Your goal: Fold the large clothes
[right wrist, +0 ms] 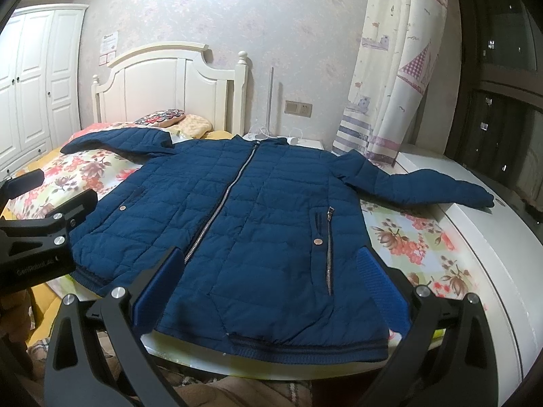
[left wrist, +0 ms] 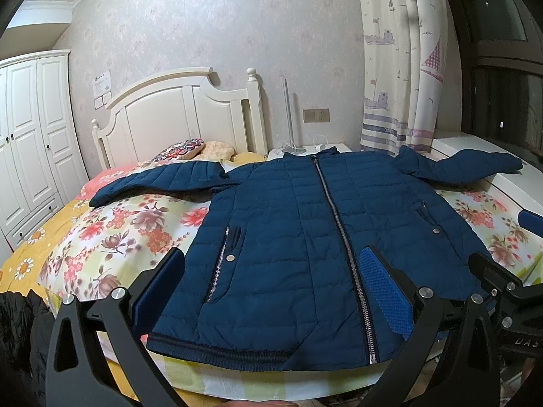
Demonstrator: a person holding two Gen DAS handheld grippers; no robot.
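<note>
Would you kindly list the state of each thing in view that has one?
Jacket: laid flat, front up, unfolded, sleeves spread out.
Jacket zipper: closed.
Left gripper: open, jaws wide above the hem, holding nothing.
Right gripper: open, holding nothing.
Wardrobe: doors shut.
Curtain: drawn aside.

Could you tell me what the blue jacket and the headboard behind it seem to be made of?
Blue jacket: probably thin synthetic shell over padding; stitched quilt lines puff slightly, metal-looking zipper, ribbed knit hem. Headboard: seemingly painted wood, cream, smooth panelled surface, turned post.
</note>
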